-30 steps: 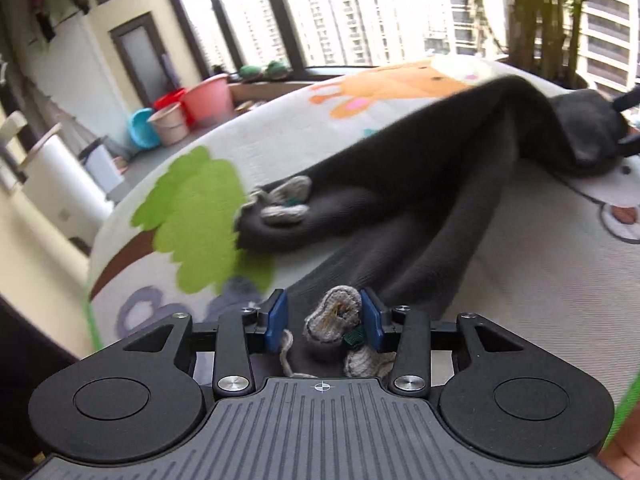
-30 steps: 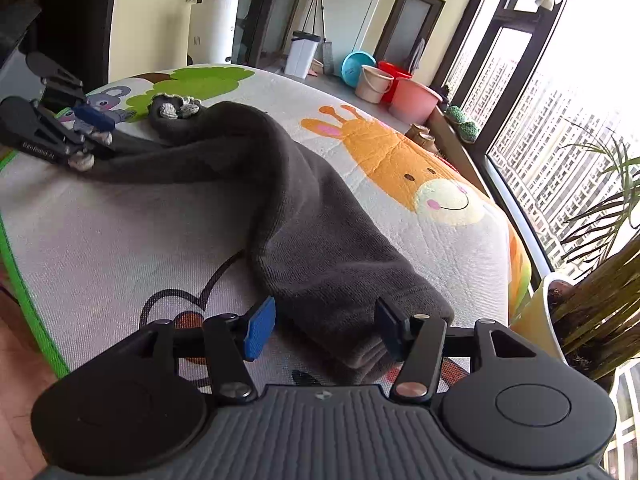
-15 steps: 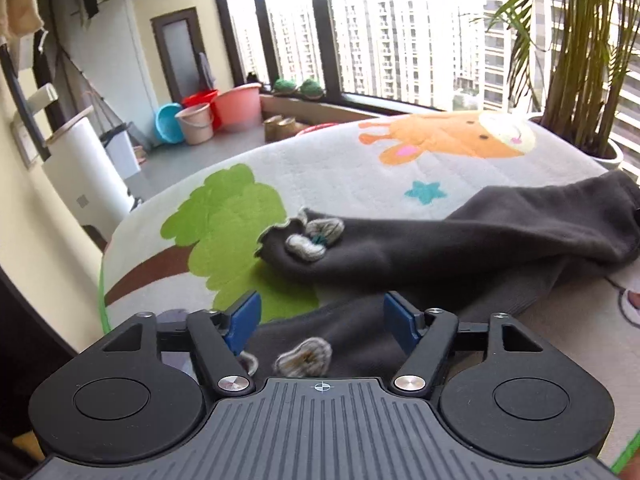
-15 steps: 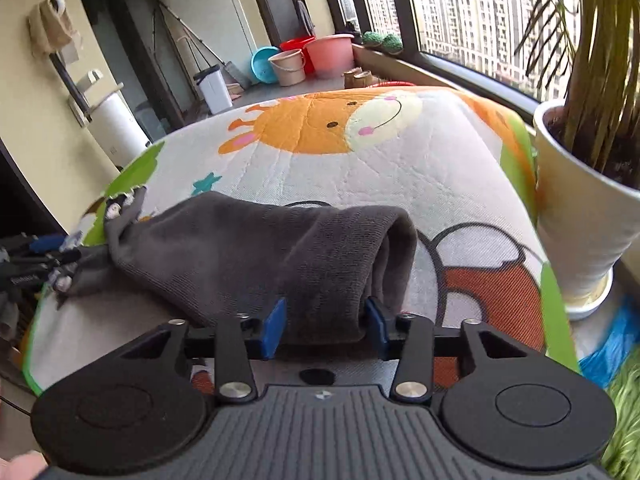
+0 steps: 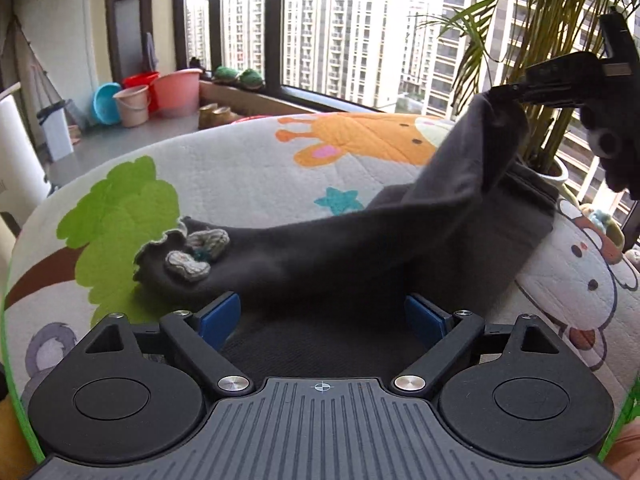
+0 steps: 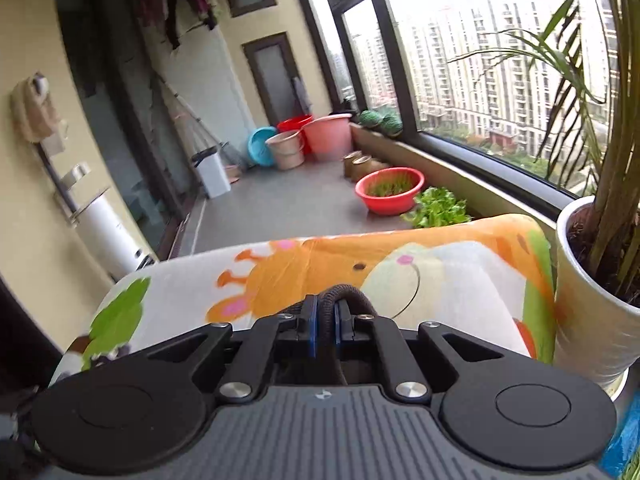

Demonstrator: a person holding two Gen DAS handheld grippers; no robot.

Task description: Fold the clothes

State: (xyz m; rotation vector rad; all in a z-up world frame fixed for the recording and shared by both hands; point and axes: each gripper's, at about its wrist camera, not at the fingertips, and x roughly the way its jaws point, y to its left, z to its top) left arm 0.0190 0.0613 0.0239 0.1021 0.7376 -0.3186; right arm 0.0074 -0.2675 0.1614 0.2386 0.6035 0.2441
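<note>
Dark grey trousers (image 5: 360,256) lie across a cartoon-printed mat (image 5: 248,168). One ruffled leg cuff with knitted grey patches (image 5: 188,258) rests on the green tree print. My left gripper (image 5: 322,318) hovers open over the fabric, nothing between its blue pads. In the left wrist view my right gripper (image 5: 500,94) is shut on the waist end, lifting it off the mat at the right. The right wrist view shows the same gripper (image 6: 324,326) with its blue pads pinched on a dark fold of cloth (image 6: 348,294).
A white pot with a palm (image 6: 592,292) stands against the mat's right edge. Beyond the mat are a red basin (image 6: 390,190), pink and blue buckets (image 6: 320,138), a white bin (image 6: 214,174) and a window wall. A white cylinder (image 6: 108,236) stands at the left.
My right gripper has shut on the waist end and raised it off the mat. My left gripper has opened wider and sits over the trouser leg; the near cuff is out of sight.
</note>
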